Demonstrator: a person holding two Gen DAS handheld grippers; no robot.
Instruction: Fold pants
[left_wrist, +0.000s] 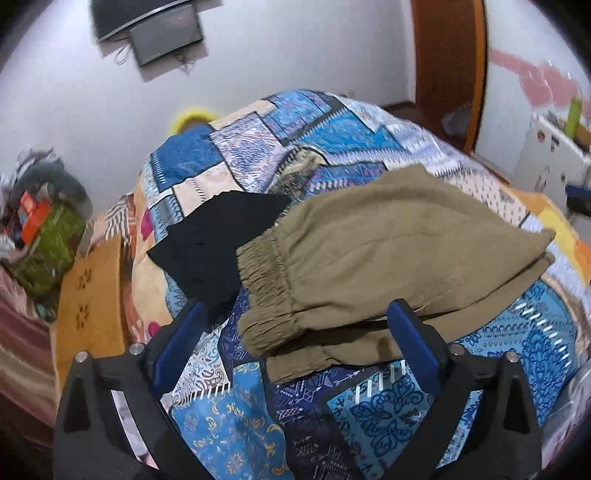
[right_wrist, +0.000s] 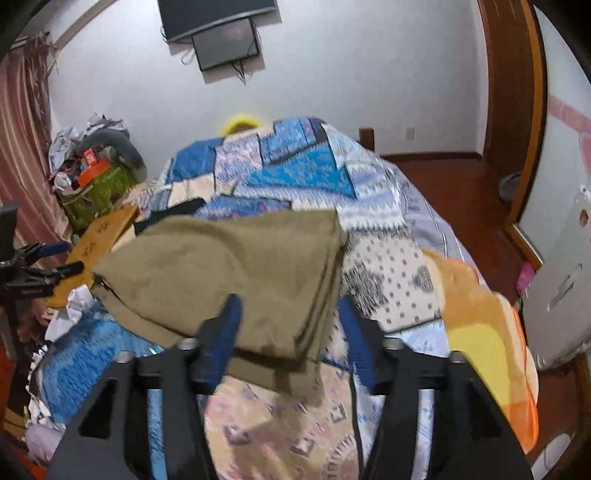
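**A:** How far along is the fold? The khaki pants (left_wrist: 388, 251) look stacked in layers on the patchwork bedspread (left_wrist: 388, 410), elastic waistband (left_wrist: 264, 273) showing.

**B:** Pretty much done, I reckon. Left gripper (left_wrist: 295, 332) is spread wide, pinching nothing. Right gripper (right_wrist: 290, 332) is parted too, straddling the folded corner, pads off the cloth. Maybe a tidy-up left.

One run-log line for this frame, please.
stage: fold done | khaki pants: folded on bedspread | left gripper: open | right gripper: open
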